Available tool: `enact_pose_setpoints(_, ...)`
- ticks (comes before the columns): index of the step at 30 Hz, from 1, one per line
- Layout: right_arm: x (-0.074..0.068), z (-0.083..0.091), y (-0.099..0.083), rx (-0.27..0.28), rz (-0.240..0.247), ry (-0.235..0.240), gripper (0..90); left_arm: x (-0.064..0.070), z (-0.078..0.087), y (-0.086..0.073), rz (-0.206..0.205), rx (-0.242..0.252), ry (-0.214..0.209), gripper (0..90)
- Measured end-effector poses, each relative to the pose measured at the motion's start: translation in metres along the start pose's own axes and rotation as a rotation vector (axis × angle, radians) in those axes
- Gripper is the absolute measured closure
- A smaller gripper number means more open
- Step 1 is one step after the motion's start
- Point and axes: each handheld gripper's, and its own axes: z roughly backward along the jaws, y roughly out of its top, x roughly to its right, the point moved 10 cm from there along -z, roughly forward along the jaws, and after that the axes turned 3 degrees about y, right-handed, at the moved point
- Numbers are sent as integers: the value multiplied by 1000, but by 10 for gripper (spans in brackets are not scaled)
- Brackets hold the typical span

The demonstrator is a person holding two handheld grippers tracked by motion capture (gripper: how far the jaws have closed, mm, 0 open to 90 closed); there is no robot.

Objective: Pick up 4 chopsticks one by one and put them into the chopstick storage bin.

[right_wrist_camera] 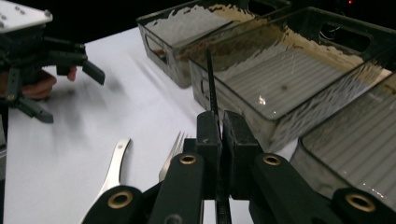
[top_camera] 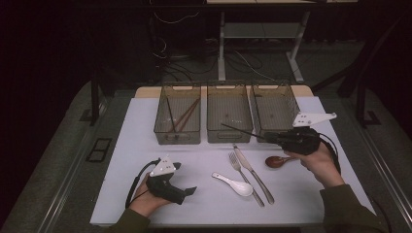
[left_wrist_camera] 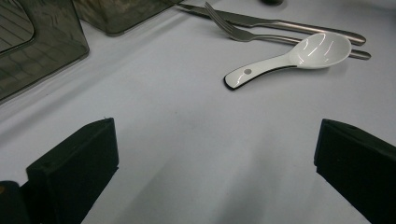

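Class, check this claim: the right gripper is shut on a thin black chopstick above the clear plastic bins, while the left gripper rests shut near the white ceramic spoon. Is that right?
Not quite. The left gripper is open: the left gripper view shows its two black jaws standing wide apart over the white table, near the white ceramic spoon. The rest holds: the right gripper is shut on the thin black chopstick by the clear plastic bins.

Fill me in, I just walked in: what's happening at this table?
A person is sorting cutlery into three clear bins. The right gripper is shut on a black chopstick, held over the middle bin's front edge. The left gripper rests open on the table near the white spoon. A fork, a knife and a brown spoon lie unsorted.
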Motion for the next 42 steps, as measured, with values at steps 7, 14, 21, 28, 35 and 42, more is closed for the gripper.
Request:
enact_pose_setpoints(7,0,-19,17,5,13,-10,852,-1,0,0,3,4,3,0)
enact_pose_setpoints(14,-1,-47,38,15,14,-10,853,-1,0,0,7,4,0,0)
enact_pose_setpoints(21,-4,-79,57,-4,23,-19,853,0,0,0,4,2,-3,0)
enact_pose_setpoints(28,-5,-112,74,-24,23,-24,852,1,-1,0,11,6,-6,0)
enact_pose_setpoints(35,0,-146,88,-46,8,-55,853,1,-1,1,1,6,-10,0)
enact_pose_setpoints(42,6,-184,95,-102,12,-96,852,2,-1,1,-3,4,-14,0)
